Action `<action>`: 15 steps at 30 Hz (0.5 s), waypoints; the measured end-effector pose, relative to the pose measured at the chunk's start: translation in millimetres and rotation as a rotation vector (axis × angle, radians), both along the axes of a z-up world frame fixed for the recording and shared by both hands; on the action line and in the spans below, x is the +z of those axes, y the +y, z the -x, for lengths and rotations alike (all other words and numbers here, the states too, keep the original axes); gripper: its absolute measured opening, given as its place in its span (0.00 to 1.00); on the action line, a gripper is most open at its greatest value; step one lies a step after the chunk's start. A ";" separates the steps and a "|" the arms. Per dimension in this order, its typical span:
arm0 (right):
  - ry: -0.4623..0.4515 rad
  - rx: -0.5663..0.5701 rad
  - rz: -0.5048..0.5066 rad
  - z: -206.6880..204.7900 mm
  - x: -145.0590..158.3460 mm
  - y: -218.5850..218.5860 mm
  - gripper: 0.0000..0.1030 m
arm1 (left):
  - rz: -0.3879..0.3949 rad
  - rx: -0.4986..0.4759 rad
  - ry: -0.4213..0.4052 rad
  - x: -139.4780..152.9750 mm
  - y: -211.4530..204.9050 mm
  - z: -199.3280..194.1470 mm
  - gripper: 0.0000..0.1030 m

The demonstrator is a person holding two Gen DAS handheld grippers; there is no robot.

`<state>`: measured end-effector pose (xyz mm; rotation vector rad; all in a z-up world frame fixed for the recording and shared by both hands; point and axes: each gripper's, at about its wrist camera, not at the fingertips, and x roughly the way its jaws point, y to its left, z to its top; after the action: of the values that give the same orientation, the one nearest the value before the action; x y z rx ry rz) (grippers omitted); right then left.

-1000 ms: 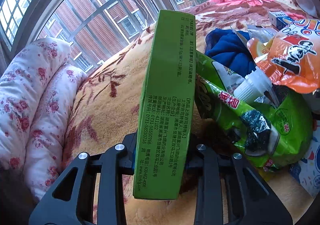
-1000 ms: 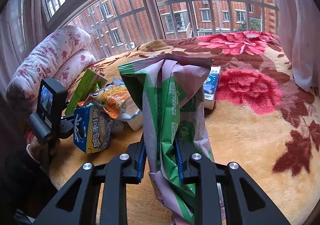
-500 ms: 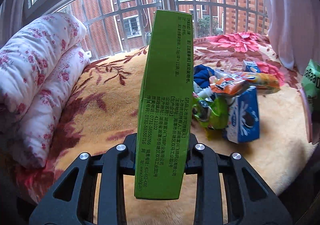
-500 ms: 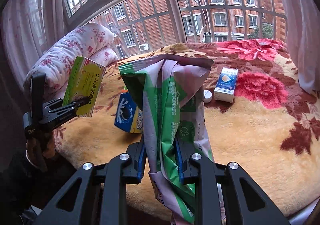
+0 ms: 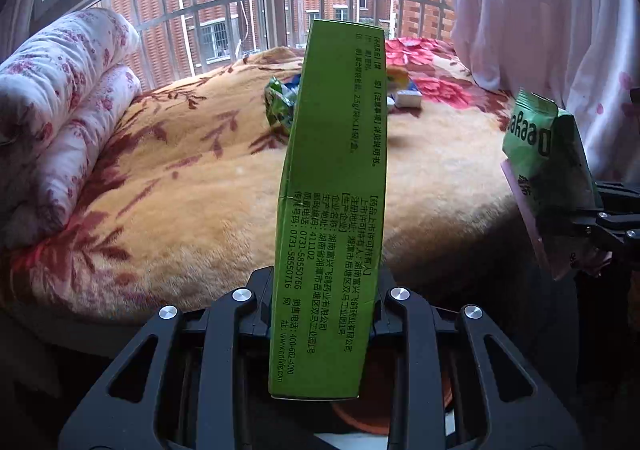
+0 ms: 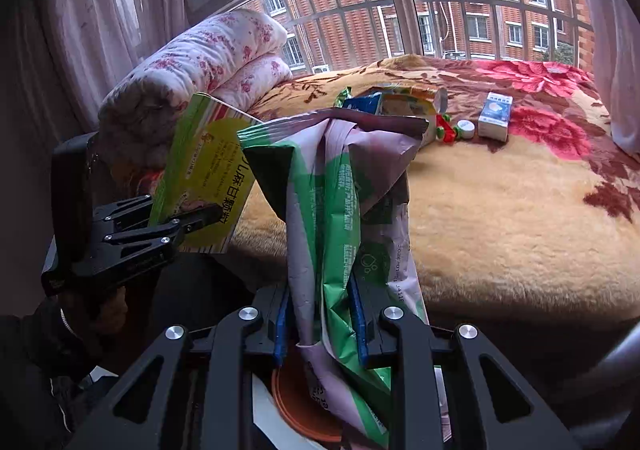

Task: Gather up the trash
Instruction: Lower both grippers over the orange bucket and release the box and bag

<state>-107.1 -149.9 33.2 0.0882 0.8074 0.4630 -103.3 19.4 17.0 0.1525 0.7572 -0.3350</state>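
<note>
An upright green medicine box (image 5: 332, 209) is clamped in my left gripper (image 5: 324, 298). In the right wrist view this box (image 6: 208, 169) shows a yellow face, with the left gripper (image 6: 200, 219) shut on its lower edge beside the bed's near edge. My right gripper (image 6: 322, 326) is shut on a crumpled green and pink wrapper (image 6: 344, 209), which also appears at the right edge of the left wrist view (image 5: 540, 153). Under both grippers a round orange-brown bin rim (image 6: 292, 398) shows, partly hidden. Several wrappers (image 6: 392, 101) lie farther back on the bed.
A blue-white small box (image 6: 495, 115) and a white cap (image 6: 466, 128) lie on the flowered blanket (image 6: 500, 209). A rolled floral quilt (image 6: 200, 61) sits at the bed's left end, under the barred window. A person's hand (image 6: 100, 310) grips the left tool. Curtains hang at both sides.
Both grippers have drawn back from the trash pile to beyond the bed's near edge, each keeping its item. The pile now looks small and far, and an orange bin rim has appeared below.
</note>
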 end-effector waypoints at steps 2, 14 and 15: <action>0.025 0.014 0.005 11.5 -9.7 3.5 0.24 | -0.018 -0.026 0.027 -12.1 -3.8 15.0 0.27; 0.246 0.047 0.005 24.0 -97.2 15.7 0.24 | -0.089 -0.118 0.304 -103.6 -10.0 26.3 0.27; 0.267 0.046 0.004 21.2 -104.4 16.2 0.23 | -0.087 -0.117 0.338 -112.7 -11.6 24.0 0.27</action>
<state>-128.2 -133.7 -71.1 0.1295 1.0742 0.4996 -127.3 7.8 -95.7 0.2264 1.1003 -0.4461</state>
